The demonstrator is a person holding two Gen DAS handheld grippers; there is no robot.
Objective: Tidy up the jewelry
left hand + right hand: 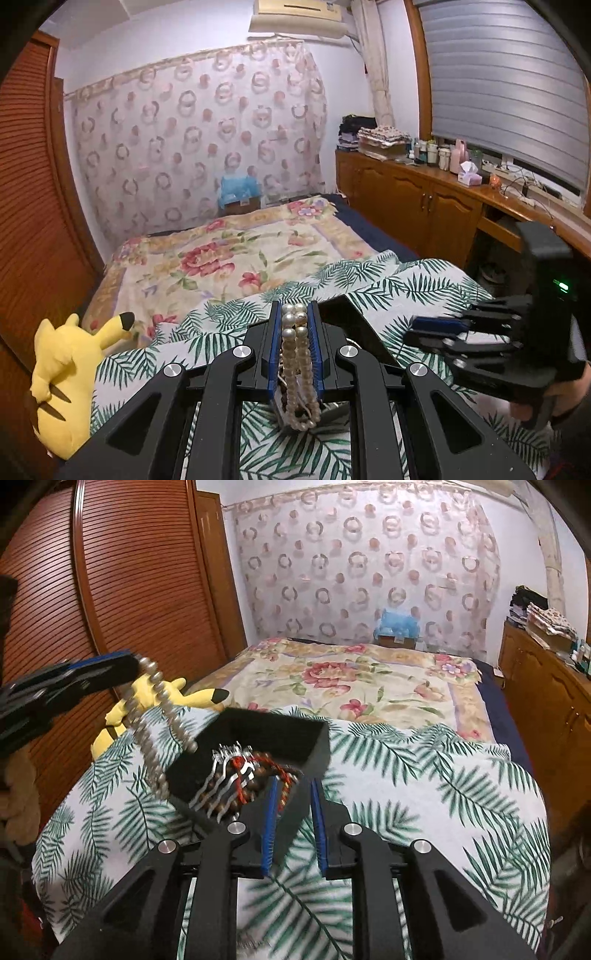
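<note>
My left gripper (294,314) is shut on a pearl necklace (295,354), which loops down between its blue pads. In the right wrist view the same gripper (135,666) holds the necklace (155,731) hanging beside a black jewelry box (314,746). The box holds a silver hair comb (225,779) and a red-brown beaded bracelet (266,771). My right gripper (293,786) holds the box's near wall between its jaws, lifted off the palm-leaf cloth (424,794). The box's corner (347,314) also shows in the left wrist view, next to the right gripper (436,328).
A yellow Pikachu plush (66,369) lies at the bed's left edge by the wooden wardrobe (110,590). A floral blanket (229,254) covers the far bed. A wooden cabinet (424,199) with bottles runs along the right under the window.
</note>
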